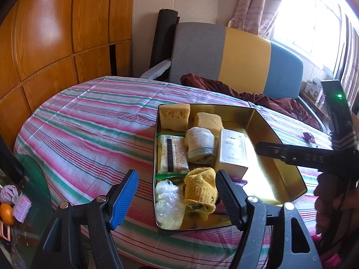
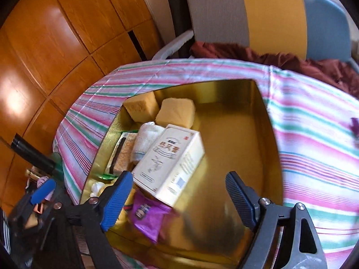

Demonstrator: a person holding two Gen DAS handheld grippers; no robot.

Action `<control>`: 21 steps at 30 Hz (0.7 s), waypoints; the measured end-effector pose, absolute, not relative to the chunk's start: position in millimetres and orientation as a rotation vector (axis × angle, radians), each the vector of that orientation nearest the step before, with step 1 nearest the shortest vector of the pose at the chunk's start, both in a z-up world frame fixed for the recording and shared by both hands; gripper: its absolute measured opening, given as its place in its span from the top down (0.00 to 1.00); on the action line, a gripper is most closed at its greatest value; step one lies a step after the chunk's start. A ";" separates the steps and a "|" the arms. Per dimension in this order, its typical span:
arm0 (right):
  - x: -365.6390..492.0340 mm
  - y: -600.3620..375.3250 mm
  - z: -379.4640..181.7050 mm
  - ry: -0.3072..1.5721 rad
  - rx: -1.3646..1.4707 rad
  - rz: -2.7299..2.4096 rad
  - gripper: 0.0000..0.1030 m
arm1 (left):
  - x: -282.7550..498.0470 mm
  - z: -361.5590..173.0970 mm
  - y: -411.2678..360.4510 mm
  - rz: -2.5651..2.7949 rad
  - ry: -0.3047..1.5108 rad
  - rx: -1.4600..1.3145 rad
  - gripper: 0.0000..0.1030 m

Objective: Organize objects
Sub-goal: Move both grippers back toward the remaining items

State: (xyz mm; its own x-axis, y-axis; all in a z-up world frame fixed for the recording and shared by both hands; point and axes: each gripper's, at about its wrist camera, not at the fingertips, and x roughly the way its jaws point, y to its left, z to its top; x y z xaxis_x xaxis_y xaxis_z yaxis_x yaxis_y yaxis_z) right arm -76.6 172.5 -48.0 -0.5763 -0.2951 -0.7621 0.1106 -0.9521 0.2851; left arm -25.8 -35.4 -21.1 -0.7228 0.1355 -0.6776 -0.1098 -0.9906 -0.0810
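A golden tin box (image 1: 278, 139) (image 2: 226, 139) lies open on a striped tablecloth (image 1: 89, 130). Inside it are two yellow sponges (image 1: 176, 117), a rolled white towel (image 1: 199, 148), a cracker packet (image 1: 172, 154), a white carton (image 1: 232, 154) (image 2: 170, 163), a rolled yellow cloth (image 1: 200, 189), a clear plastic bundle (image 1: 168, 201) and a purple packet (image 2: 150, 215). My left gripper (image 1: 177, 179) hangs open over the tin's near left end, above the yellow cloth. My right gripper (image 2: 179, 179) stands open and empty above the carton and the purple packet.
A grey, yellow and blue chair (image 1: 224, 51) with a maroon cloth (image 1: 246, 92) stands behind the table. Wooden wardrobe doors (image 1: 56, 33) fill the left. An orange (image 1: 6, 213) and small items sit on a glass surface at lower left. A small purple object (image 1: 308, 136) lies on the tablecloth.
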 end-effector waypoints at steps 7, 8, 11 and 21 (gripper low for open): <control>-51.7 223.2 -30.8 -0.270 1.263 -2.694 0.17 | -22.6 -17.7 -19.4 2.770 -0.013 -1.095 0.30; -48.2 233.8 -28.3 -0.275 1.259 -2.717 0.17 | -22.3 -17.5 -16.6 2.763 -0.006 -1.096 0.30; -38.5 266.0 -22.0 -0.296 1.253 -2.783 0.17 | -20.4 -16.5 -5.6 2.744 0.031 -1.087 0.30; -4.5 408.1 -6.2 -0.378 1.290 -3.099 0.15 | -18.0 -11.0 47.3 2.640 0.173 -1.047 0.30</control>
State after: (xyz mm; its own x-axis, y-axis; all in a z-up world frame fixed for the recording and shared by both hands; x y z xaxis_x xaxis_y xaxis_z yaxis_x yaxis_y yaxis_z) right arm -4.5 408.1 -6.2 -0.6846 0.1305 -0.7171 -0.2993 -0.9474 0.1133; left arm -18.0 47.3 -11.0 -0.6915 0.2276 -0.6856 -0.3153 -0.9490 0.0029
